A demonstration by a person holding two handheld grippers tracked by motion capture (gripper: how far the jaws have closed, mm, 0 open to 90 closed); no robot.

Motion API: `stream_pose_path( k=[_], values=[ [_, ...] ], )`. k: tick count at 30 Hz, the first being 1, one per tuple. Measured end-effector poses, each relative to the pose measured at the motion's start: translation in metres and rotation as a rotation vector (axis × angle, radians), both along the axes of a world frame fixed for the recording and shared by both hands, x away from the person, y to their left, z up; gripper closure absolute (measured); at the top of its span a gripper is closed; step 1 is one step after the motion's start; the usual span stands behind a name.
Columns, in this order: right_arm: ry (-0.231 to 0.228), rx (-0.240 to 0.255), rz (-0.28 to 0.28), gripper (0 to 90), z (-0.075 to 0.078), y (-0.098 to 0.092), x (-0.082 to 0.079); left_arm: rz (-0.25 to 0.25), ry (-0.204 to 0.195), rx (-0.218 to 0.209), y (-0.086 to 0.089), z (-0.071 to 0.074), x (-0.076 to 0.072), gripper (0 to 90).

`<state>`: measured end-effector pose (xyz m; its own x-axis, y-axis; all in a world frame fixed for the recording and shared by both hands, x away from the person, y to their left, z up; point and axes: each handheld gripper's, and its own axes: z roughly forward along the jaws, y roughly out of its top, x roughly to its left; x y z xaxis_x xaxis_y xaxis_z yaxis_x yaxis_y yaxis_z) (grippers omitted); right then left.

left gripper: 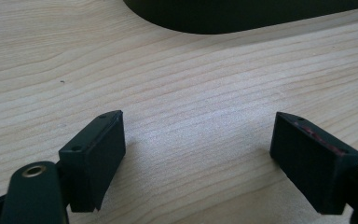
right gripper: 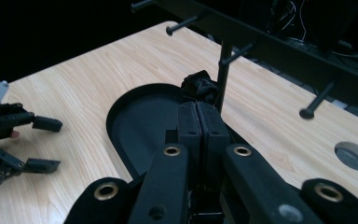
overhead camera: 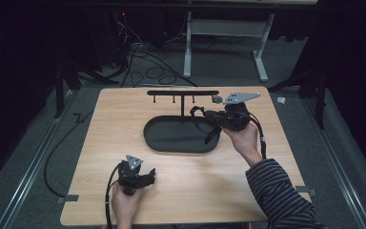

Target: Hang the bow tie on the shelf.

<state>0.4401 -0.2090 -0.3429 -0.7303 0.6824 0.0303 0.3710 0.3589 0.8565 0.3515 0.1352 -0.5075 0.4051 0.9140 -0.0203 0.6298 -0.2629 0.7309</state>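
One small black crumpled thing (right gripper: pixel 199 86) sits at the tips of the right gripper (right gripper: pixel 198 116), whose jaws are pressed together over the far part of the oval black tray (overhead camera: pixel 162 138), just beside the upright post of the black peg rack (overhead camera: pixel 183 93). Whether the jaws actually pinch it, I cannot tell. Near the table's front edge, the left gripper (overhead camera: pixel 148 174) rests low on the wooden table (overhead camera: pixel 105 119), well apart from the tray, its jaws spread wide with only bare wood between them.
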Motion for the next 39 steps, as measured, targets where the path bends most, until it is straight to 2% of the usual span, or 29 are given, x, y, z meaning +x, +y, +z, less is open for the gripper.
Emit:
stream_pose_path(
  k=[10,14,20,29,39],
  values=[
    [0.009,0.043,-0.012,90.0,0.007,0.007,0.016,0.002,-0.001,-0.002,0.000,0.000,0.000,18.3],
    [0.010,0.042,-0.027,90.0,0.008,0.010,0.021,-0.002,0.001,0.003,0.000,0.000,0.000,18.3],
    [0.031,0.054,-0.085,90.0,0.003,0.007,0.032,-0.001,0.001,0.003,0.000,0.000,0.000,18.3],
    [0.060,0.020,-0.157,90.0,-0.008,0.005,0.042,-0.001,0.003,0.003,0.000,0.000,0.000,18.2],
    [0.069,-0.021,-0.177,90.0,-0.020,0.013,0.047,-0.003,0.003,0.004,0.000,0.000,0.000,18.2]
  ],
)
